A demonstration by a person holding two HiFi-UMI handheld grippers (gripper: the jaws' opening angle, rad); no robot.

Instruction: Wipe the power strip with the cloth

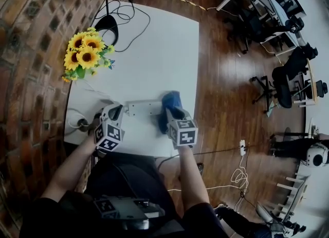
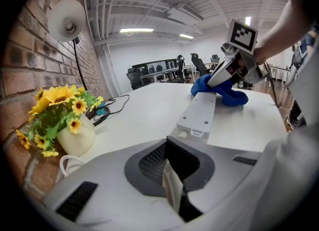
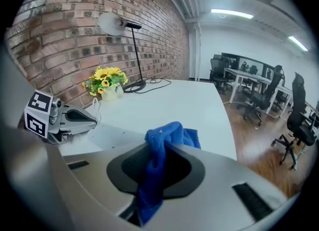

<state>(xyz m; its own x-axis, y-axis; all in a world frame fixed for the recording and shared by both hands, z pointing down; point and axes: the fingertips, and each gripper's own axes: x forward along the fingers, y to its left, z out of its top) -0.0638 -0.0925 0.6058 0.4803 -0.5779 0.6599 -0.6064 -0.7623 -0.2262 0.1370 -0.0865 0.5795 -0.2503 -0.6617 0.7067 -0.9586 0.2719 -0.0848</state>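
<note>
A white power strip (image 1: pixel 144 109) lies near the front edge of the white table (image 1: pixel 154 52). In the left gripper view the power strip (image 2: pixel 199 115) runs away from the jaws. My left gripper (image 1: pixel 122 110) is shut at the strip's left end, and nothing shows between its fingers (image 2: pixel 172 185). My right gripper (image 1: pixel 169 111) is shut on a blue cloth (image 1: pixel 171 101). The cloth rests bunched on the strip's right end. In the right gripper view the cloth (image 3: pixel 162 150) hangs out of the jaws and hides the strip beneath it.
Sunflowers in a white vase (image 1: pixel 85 52) stand at the table's left by the brick wall. A black lamp base (image 1: pixel 107 26) with cables (image 1: pixel 128 16) sits at the back. A white cord (image 1: pixel 77 124) loops at the left edge. Office chairs (image 1: pixel 288 72) stand off to the right.
</note>
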